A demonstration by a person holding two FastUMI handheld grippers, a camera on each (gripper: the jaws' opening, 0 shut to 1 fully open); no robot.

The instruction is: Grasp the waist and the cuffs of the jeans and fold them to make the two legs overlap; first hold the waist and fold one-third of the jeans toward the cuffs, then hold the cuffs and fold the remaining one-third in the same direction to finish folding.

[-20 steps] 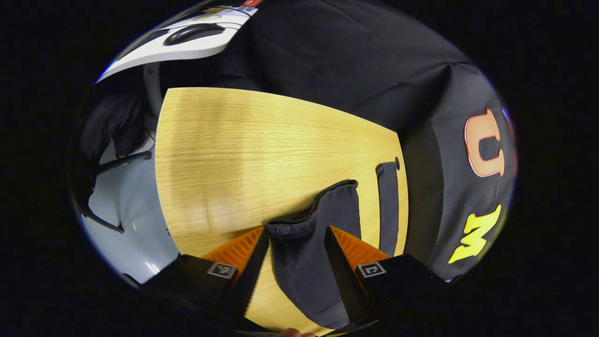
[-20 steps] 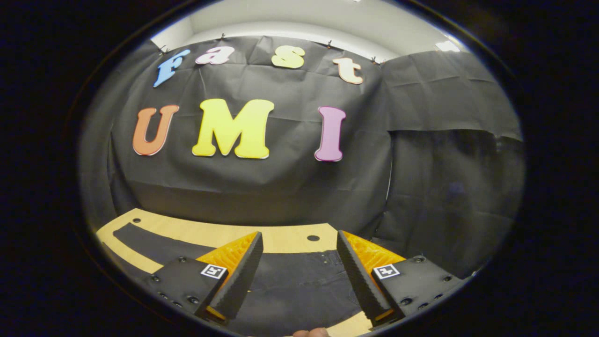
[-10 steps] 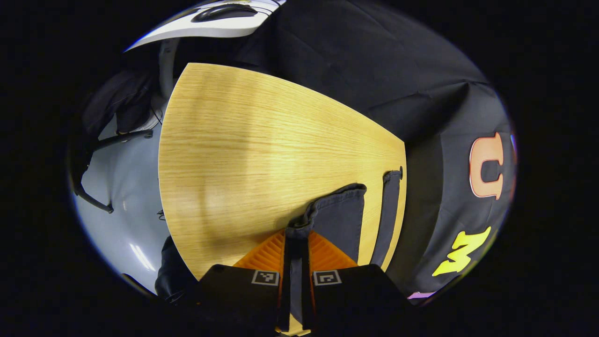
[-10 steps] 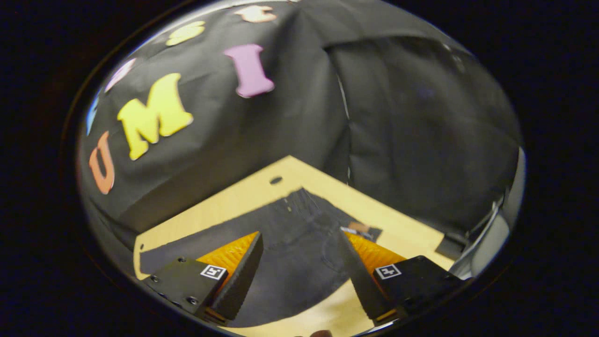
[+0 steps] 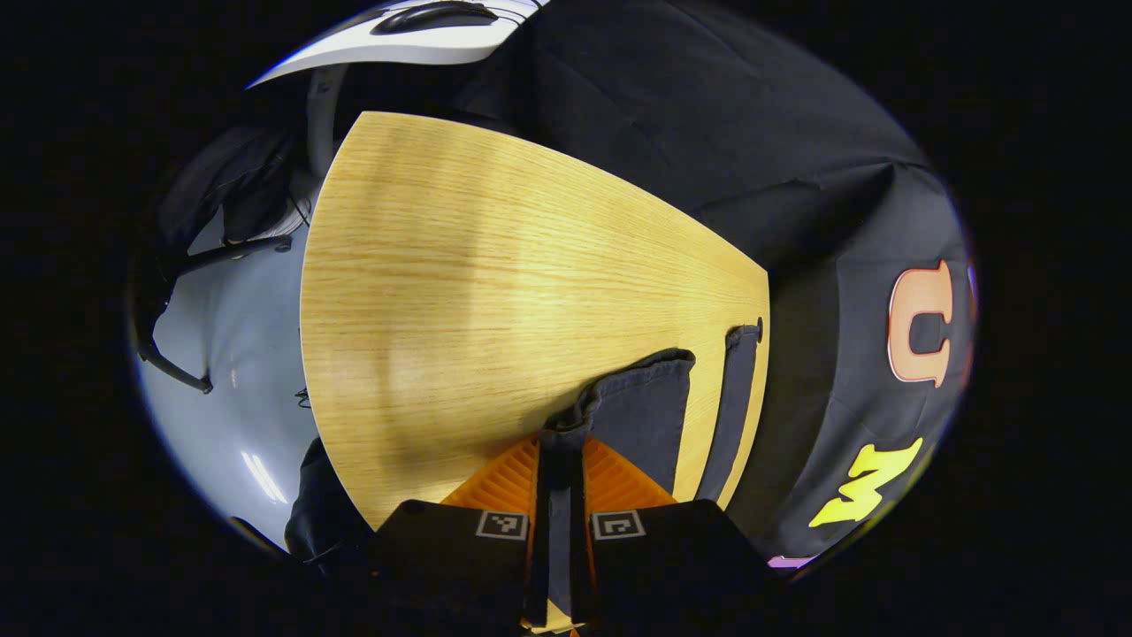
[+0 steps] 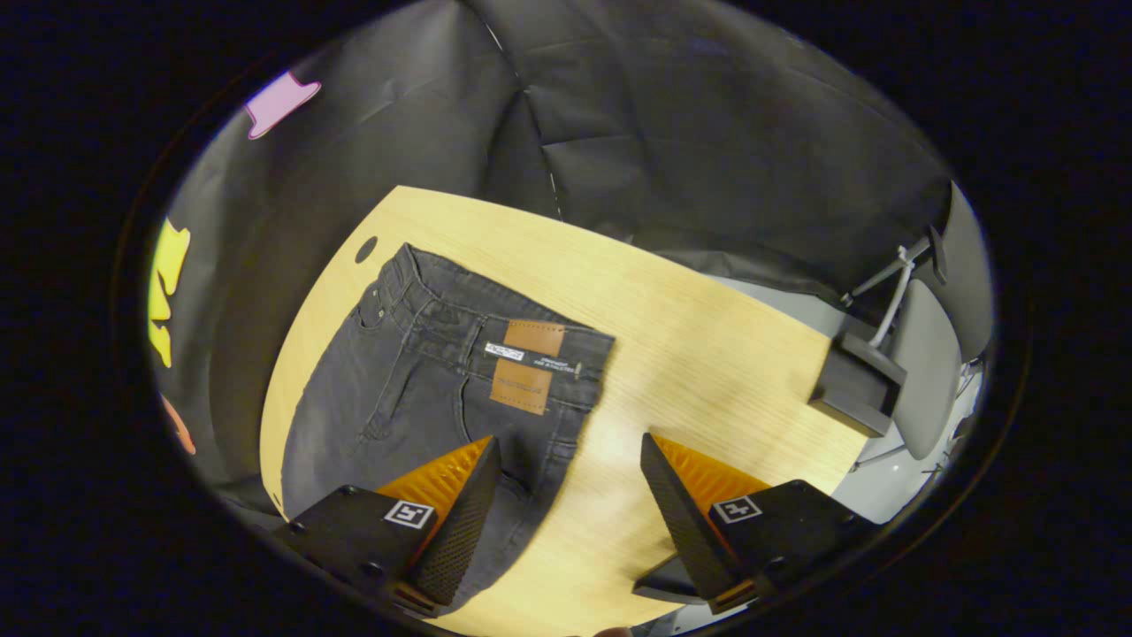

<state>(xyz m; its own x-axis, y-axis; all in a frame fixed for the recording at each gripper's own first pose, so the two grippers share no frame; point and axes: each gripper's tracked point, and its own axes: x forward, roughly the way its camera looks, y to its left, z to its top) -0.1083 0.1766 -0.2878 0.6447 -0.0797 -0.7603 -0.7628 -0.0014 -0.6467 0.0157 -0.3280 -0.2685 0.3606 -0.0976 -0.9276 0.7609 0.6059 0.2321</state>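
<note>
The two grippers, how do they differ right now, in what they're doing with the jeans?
The left gripper is shut on a cuff of the jeans, its fingers pressed on the dark fabric; the right gripper is open and holds nothing. The left gripper sits at the leg end, where both cuffs lie near the table's edge; the right gripper hangs by the waist, one finger over denim, the other over bare wood. Both point down at the same jeans.

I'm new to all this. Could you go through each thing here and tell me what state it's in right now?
Dark grey denim jeans: lying flat on the table, waist spread, legs not yet overlapped.
Near leg's cuff: bunched, pinched.
Left gripper: shut on the cuff.
Right gripper: open above the waist, holding nothing.
Light wooden table: bearing the jeans.
</note>
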